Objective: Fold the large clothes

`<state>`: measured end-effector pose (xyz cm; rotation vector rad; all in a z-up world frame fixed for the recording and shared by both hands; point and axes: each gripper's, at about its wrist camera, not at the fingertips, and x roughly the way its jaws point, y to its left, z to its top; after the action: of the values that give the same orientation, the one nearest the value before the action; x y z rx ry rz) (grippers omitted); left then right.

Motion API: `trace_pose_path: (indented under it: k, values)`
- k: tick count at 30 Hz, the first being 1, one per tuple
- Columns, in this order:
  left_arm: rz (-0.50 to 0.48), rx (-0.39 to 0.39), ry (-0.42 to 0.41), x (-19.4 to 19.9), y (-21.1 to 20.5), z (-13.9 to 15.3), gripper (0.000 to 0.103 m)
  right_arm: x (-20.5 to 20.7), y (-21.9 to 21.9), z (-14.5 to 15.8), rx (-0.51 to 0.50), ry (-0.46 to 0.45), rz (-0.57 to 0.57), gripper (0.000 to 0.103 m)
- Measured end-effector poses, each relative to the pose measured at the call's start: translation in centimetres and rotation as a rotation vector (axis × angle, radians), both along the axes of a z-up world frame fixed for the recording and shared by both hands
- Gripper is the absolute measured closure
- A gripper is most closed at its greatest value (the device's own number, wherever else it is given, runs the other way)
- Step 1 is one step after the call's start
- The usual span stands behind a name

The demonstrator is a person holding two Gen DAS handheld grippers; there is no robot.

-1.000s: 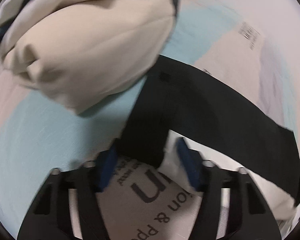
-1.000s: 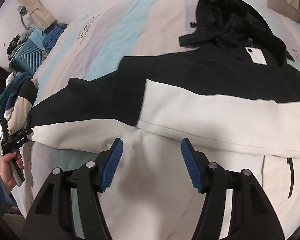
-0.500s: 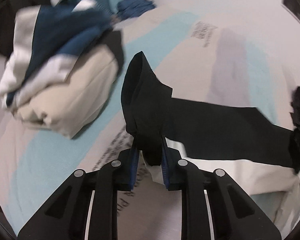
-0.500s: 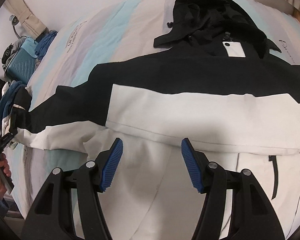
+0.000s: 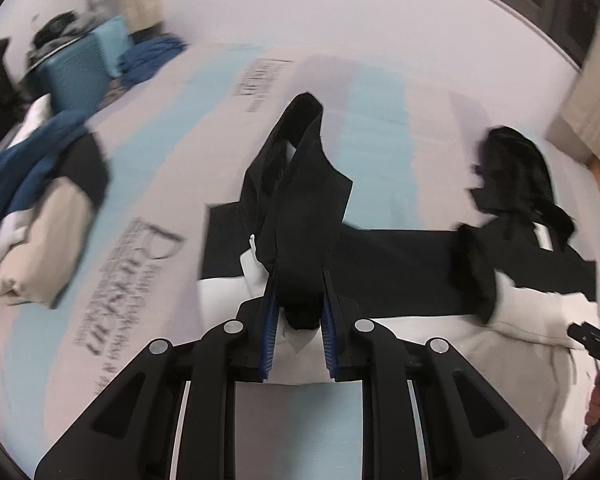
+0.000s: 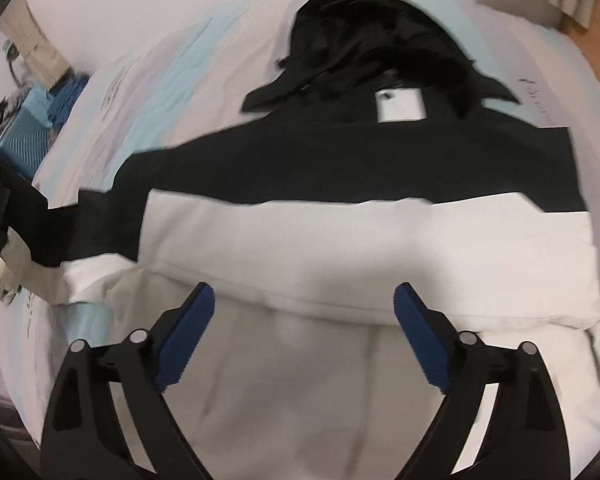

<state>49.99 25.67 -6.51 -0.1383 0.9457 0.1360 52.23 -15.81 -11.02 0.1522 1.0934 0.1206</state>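
Padded black-and-white jacket (image 6: 340,240) lies spread on the striped bed (image 5: 160,168); I judge it bulky, soft and floppy, best taken at cuffs and hems. My left gripper (image 5: 298,312) is clenched on the black sleeve cuff (image 5: 296,200), lifted off the bed. My right gripper (image 6: 304,320), jaws just widened with nothing between them, hovers above the white body panel, the hood (image 6: 372,52) beyond.

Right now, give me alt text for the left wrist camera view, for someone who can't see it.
The left gripper is shut on the black sleeve cuff of a black-and-white hooded jacket, lifting it above a striped bedsheet. A stack of folded clothes sits at left, and a blue suitcase stands beyond it.
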Motion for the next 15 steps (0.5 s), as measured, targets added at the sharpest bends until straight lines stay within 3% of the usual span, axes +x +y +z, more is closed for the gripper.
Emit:
trace_pose_path:
  k: [4, 15]
  values:
    - [-0.090, -0.001, 0.001, 0.8, -6.6, 0.4, 0.085, -0.7, -3.9, 1.0, -0.037, -0.041, -0.030, 0.008]
    - [-0.250, -0.013, -0.022, 1.3, -23.6, 2.4, 0.085, -3.8, -15.0, 4.0, -0.063, -0.097, -0.063, 0.008]
